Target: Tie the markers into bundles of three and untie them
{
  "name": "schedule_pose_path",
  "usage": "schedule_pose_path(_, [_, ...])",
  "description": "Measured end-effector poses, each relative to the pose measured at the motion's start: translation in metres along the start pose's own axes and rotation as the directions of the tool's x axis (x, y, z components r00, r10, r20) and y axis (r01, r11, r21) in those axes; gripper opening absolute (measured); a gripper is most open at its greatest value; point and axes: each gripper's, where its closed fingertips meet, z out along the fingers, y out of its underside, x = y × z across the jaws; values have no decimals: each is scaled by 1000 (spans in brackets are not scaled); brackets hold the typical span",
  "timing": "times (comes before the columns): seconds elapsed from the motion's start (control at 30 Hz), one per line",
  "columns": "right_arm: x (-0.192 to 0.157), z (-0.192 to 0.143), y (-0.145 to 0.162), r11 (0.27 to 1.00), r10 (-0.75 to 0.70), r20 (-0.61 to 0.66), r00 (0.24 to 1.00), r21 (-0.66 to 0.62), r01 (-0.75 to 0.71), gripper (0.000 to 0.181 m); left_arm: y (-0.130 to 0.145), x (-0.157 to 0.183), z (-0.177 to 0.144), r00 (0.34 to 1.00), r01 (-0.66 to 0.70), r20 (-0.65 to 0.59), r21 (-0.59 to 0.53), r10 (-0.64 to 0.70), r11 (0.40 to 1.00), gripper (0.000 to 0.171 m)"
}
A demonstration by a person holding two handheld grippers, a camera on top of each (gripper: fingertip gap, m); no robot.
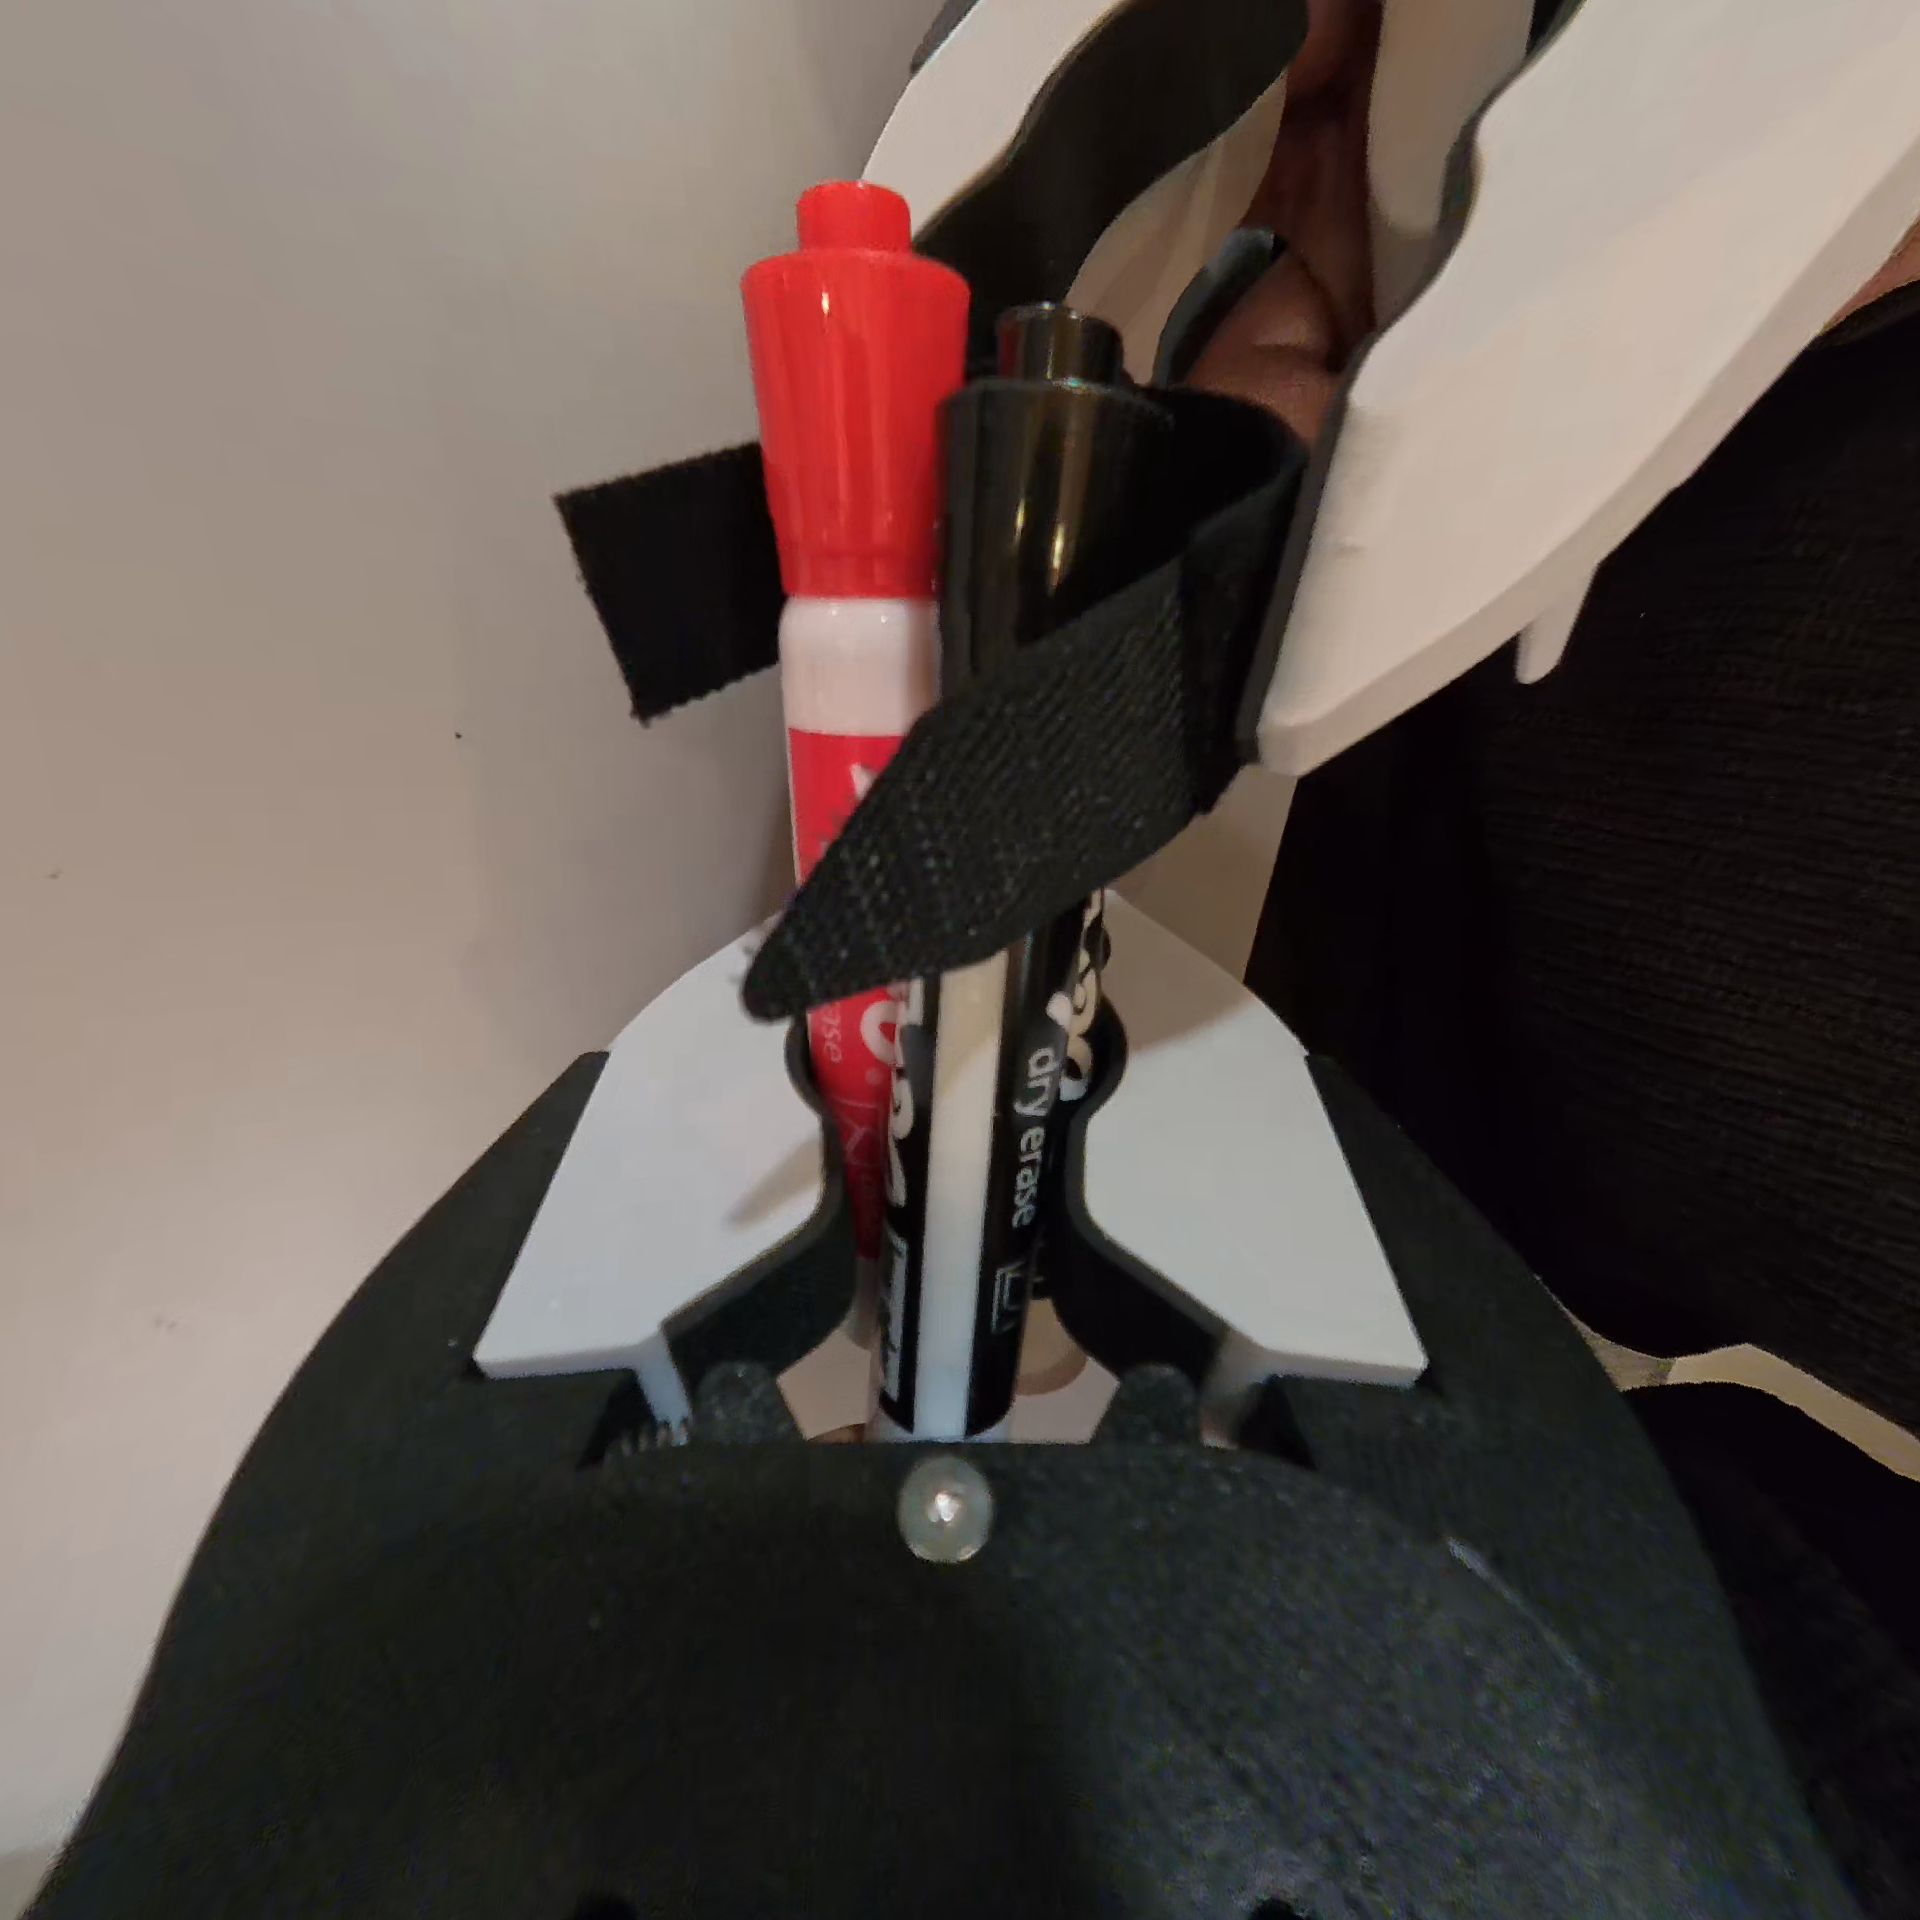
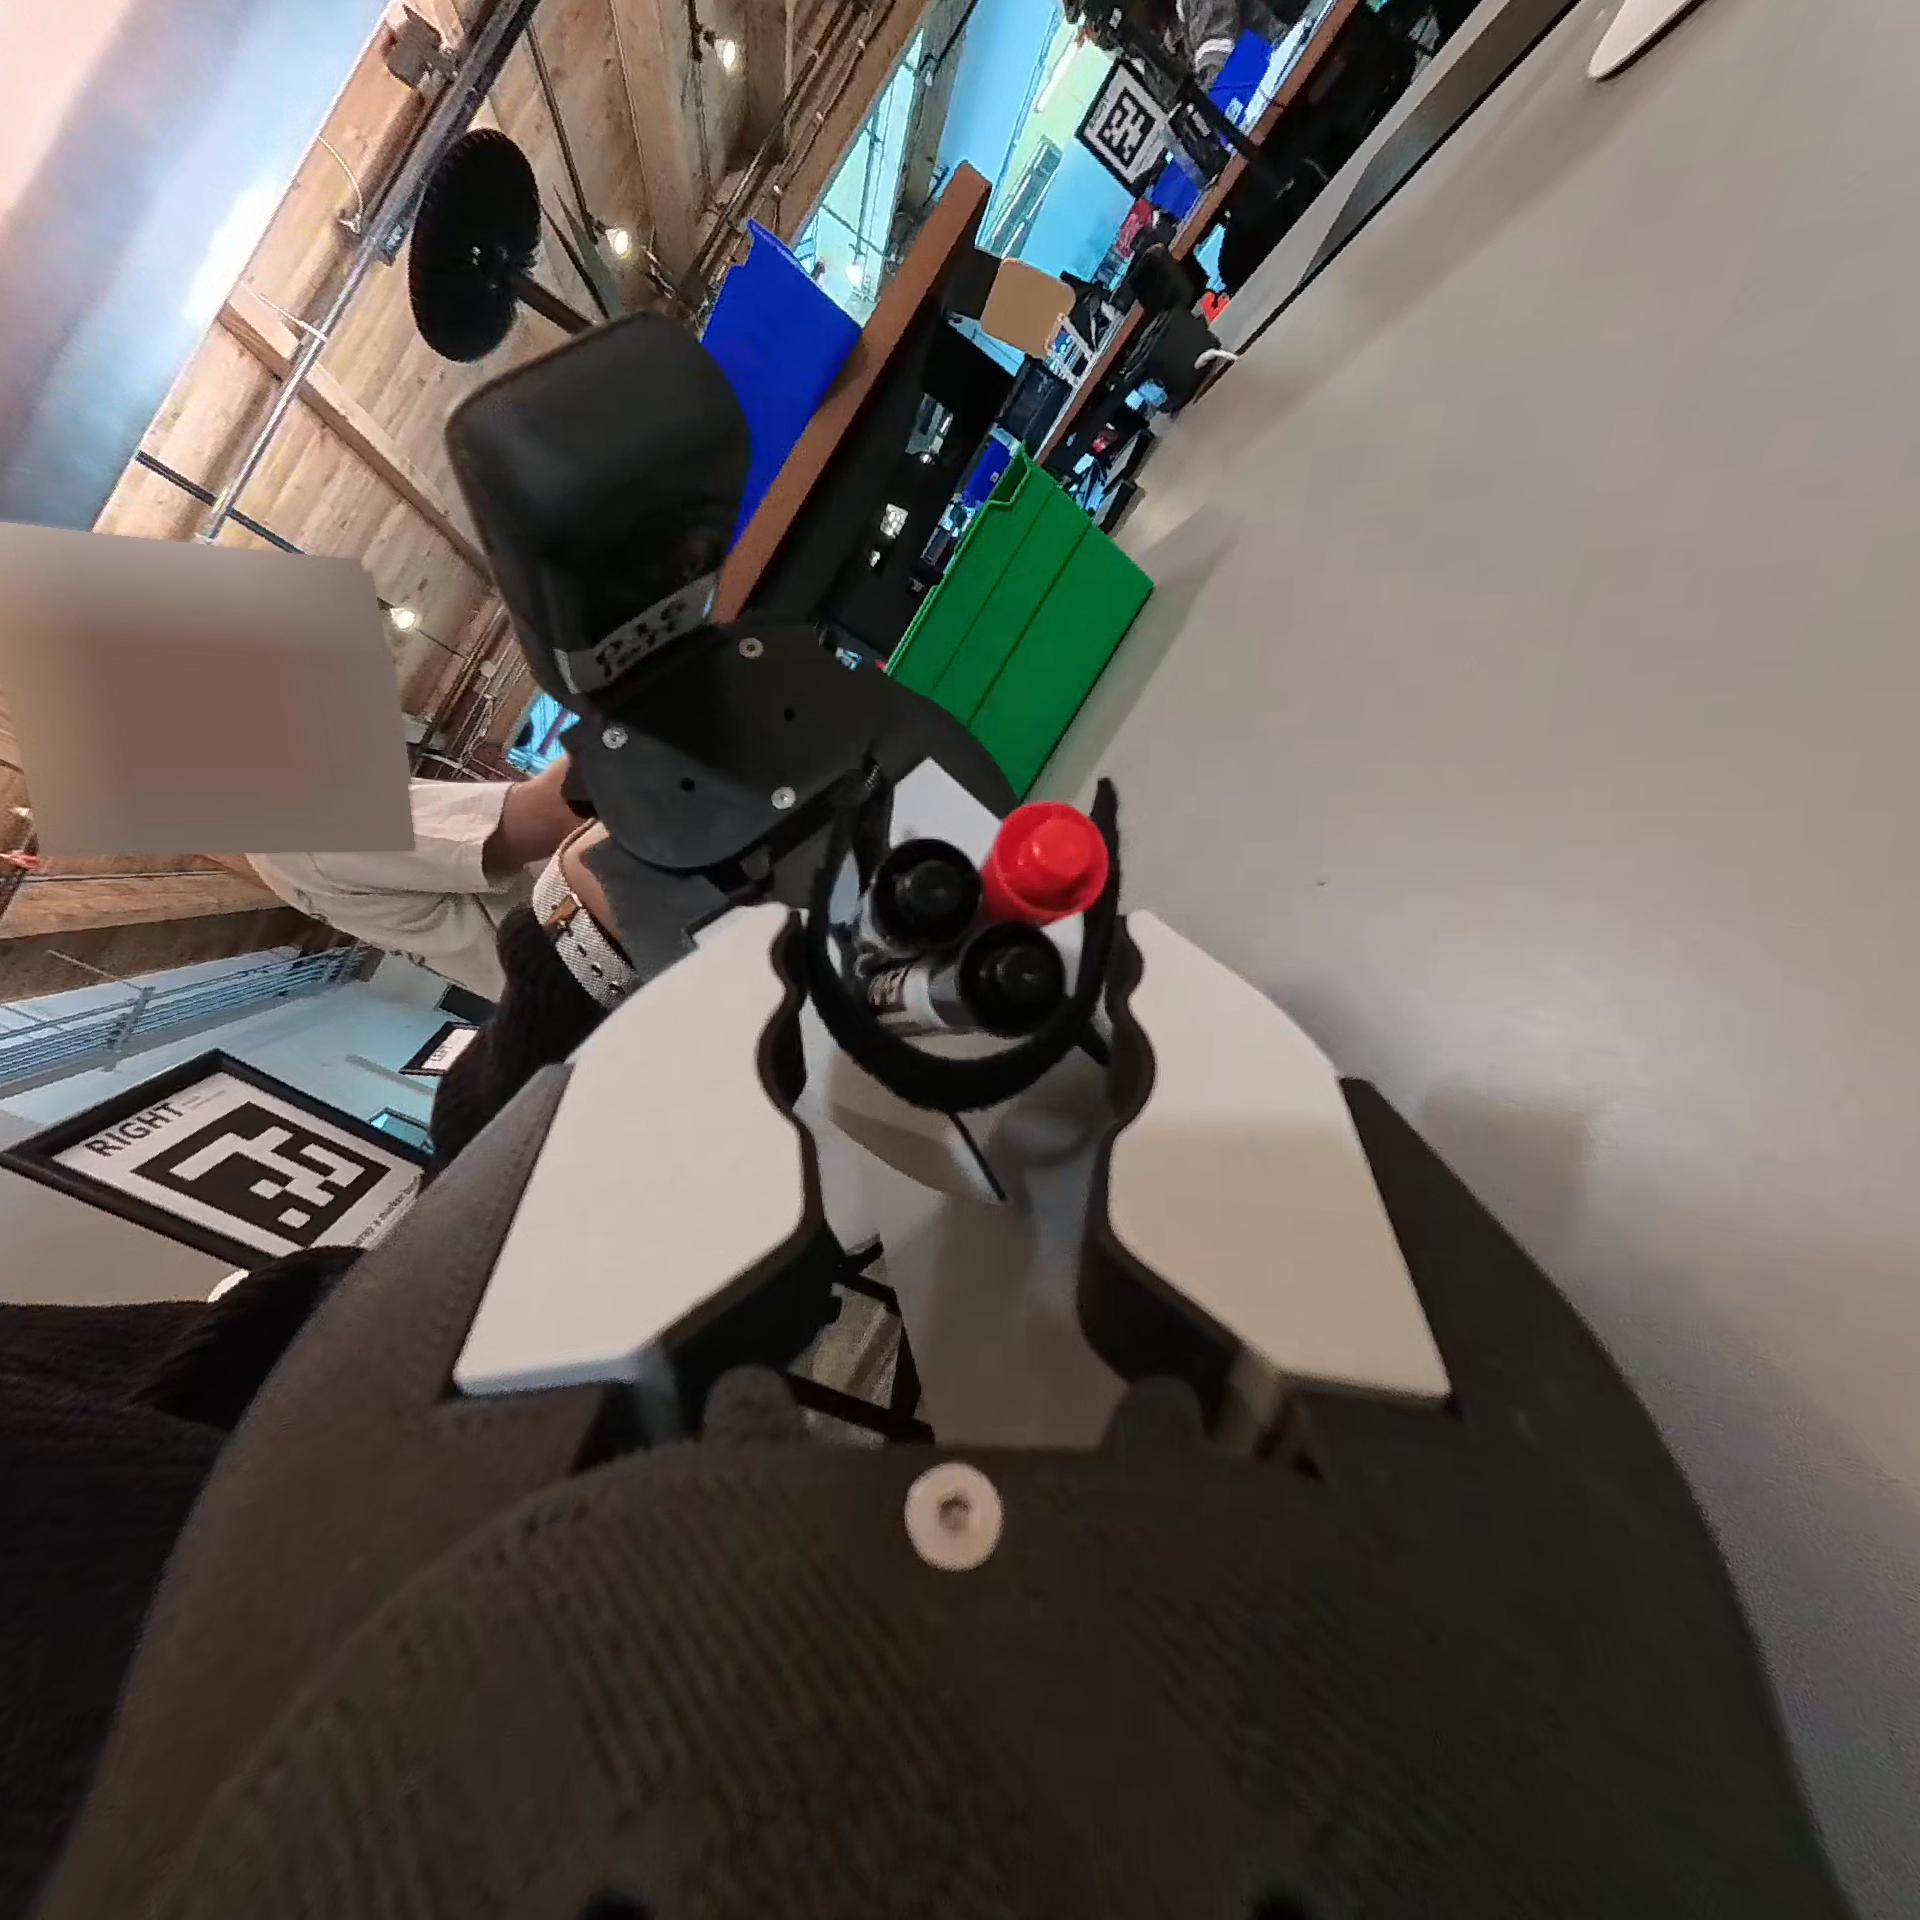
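My left gripper [image 1: 951,997] is shut on a bundle of three markers, one red marker [image 1: 852,436] and two black markers [image 1: 1039,499], which stand along its fingers. A black strap [image 1: 1018,790] wraps loosely round them, and one end [image 1: 665,592] sticks out to the left. My right gripper [image 2: 956,966] faces the cap ends and is shut on the strap loop [image 2: 935,1075] round the red cap [image 2: 1044,862] and black caps [image 2: 1008,971]. Its white fingers [image 1: 1455,468] show at the top right of the left wrist view.
The bundle is held above a white table [image 2: 1558,727]. A green bin [image 2: 1018,623] stands farther back on it. A person in a light shirt [image 2: 416,883] sits beyond, next to a framed tag board [image 2: 229,1164]. A black sleeve [image 1: 1610,987] is on the right. The gap from one gripper's tips to the other's is roughly 7 cm.
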Motion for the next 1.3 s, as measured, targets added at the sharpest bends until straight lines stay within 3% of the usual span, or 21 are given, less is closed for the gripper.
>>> schedule_pose_path(0.77, [-9,3,2,992,124,84,989,-2,-124,51,-5,8,2,1000,-17,24,-41,18,999,43])
schedule_pose_path(1.03, [-7,1,3,985,170,105,980,-57,-165,45,-4,8,3,999,-24,43,-63,26,998,43])
schedule_pose_path(1.3, [-7,-3,11,977,104,92,990,-197,-84,44,-4,8,6,997,-36,62,-83,41,996,43])
